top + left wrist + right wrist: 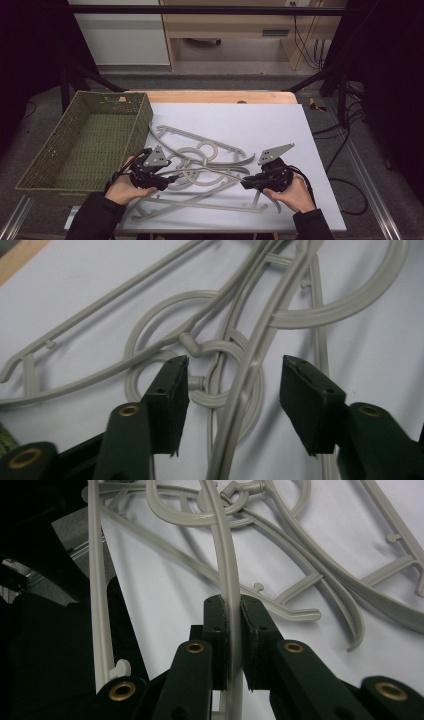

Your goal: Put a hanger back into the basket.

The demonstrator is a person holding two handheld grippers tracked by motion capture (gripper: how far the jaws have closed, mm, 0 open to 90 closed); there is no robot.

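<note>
While right hand-held gripper (pixel 231 617) clamps hanger (pixel 227 555), arm points away.

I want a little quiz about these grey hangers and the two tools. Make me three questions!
1. True or false: the right tool is shut on a hanger's arm.
2. Where does the green basket sit? A) at the table's left edge B) in the middle of the white board C) at the right edge
3. Fill the gap: the left tool is ____, with a hanger arm running between its jaws.

Key: 1 true. 2 A. 3 open.
</note>
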